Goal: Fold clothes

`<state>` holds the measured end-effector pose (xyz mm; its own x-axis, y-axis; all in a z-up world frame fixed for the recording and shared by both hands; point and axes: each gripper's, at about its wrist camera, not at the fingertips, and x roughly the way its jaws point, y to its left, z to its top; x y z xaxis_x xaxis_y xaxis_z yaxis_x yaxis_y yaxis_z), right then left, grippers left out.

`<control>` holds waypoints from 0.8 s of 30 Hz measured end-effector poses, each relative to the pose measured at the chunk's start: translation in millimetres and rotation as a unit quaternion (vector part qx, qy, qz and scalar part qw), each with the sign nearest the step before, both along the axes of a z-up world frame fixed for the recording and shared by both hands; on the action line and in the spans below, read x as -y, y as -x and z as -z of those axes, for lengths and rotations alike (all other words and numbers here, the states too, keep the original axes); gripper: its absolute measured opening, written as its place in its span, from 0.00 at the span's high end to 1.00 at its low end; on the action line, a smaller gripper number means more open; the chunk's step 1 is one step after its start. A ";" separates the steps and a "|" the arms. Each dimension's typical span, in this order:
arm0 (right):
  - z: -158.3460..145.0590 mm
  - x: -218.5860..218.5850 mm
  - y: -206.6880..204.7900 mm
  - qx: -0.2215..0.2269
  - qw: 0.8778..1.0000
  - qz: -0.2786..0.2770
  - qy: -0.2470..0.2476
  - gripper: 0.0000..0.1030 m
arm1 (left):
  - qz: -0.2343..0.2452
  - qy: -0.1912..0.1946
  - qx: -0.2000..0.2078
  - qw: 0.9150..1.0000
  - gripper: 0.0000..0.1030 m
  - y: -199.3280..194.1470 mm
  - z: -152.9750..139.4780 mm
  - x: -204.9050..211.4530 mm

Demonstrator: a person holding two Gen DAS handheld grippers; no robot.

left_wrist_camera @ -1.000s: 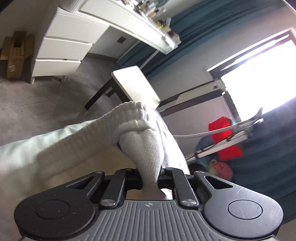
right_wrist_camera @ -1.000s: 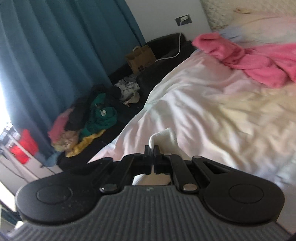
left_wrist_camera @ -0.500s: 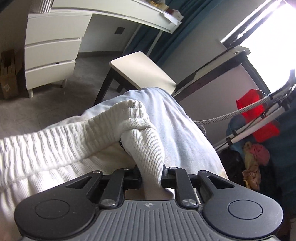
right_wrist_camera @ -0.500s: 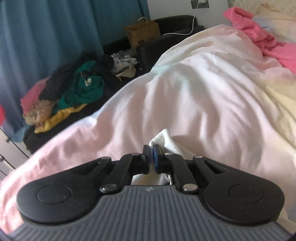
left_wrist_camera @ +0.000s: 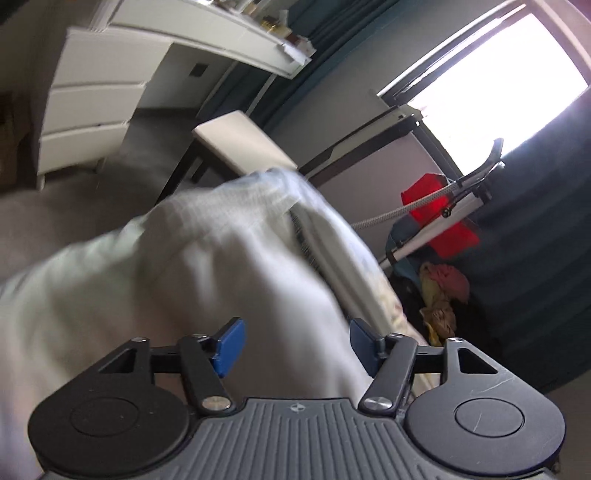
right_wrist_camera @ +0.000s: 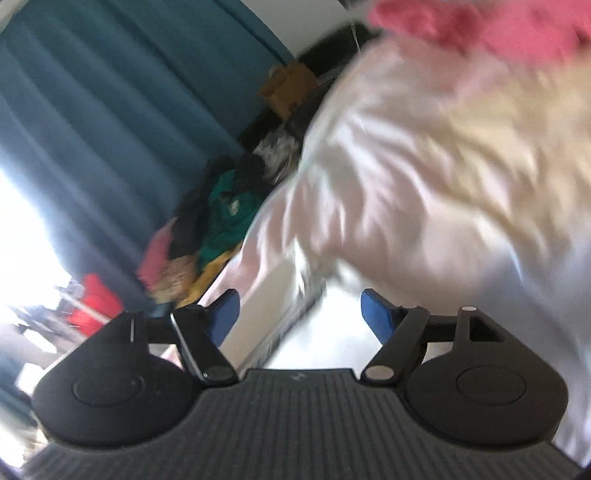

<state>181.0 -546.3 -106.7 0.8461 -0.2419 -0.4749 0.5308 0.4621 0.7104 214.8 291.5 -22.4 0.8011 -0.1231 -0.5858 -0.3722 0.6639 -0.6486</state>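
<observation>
A white ribbed garment (left_wrist_camera: 221, 258) fills the middle of the left wrist view, blurred, bunched in front of my left gripper (left_wrist_camera: 295, 343). That gripper's jaws are opening; the blue pads (left_wrist_camera: 229, 343) stand apart, the cloth showing in the gap but not pressed. In the right wrist view my right gripper (right_wrist_camera: 301, 317) is also opening, its blue pads (right_wrist_camera: 376, 317) wide apart. A white fold of the garment (right_wrist_camera: 325, 332) lies just beyond the gap, untouched. It rests on the pale bed sheet (right_wrist_camera: 424, 166).
A pink garment (right_wrist_camera: 480, 26) lies on the bed's far side. A heap of coloured clothes (right_wrist_camera: 221, 214) sits by the blue curtain (right_wrist_camera: 92, 129). A white drawer unit (left_wrist_camera: 88, 110), a stool (left_wrist_camera: 240, 147) and a red object (left_wrist_camera: 439, 218) stand beyond the bed.
Both grippers were shut on the white garment and have let it go, their jaws now wide. The garment has dropped away from the pads. Both views are blurred.
</observation>
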 end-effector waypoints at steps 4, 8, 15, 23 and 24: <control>31.8 -12.5 52.7 0.018 0.998 0.009 -0.058 0.26 | -0.024 0.048 -0.010 0.999 0.34 40.0 19.8 -10.7; 58.0 -19.3 60.0 0.020 0.995 0.008 -0.095 0.27 | -0.047 0.109 -0.009 0.993 0.34 45.3 44.9 -21.7; 88.8 -12.9 -2.1 0.026 0.996 -0.024 -0.083 0.40 | -0.091 0.086 0.035 0.992 0.33 0.1 80.6 -16.1; 93.4 10.2 -61.8 0.022 0.998 0.007 -0.060 0.73 | -0.172 0.081 0.044 0.981 0.65 -47.0 74.4 -31.4; 89.7 12.0 -64.5 0.019 0.998 0.006 -0.057 0.80 | -0.173 0.077 0.037 0.981 0.75 -50.3 69.4 -33.4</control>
<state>245.5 -558.3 -196.4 0.8610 -0.1992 -0.4680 0.5083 0.3713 0.7770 265.1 324.9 -91.8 0.8500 0.0823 -0.5203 -0.5067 0.3980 -0.7648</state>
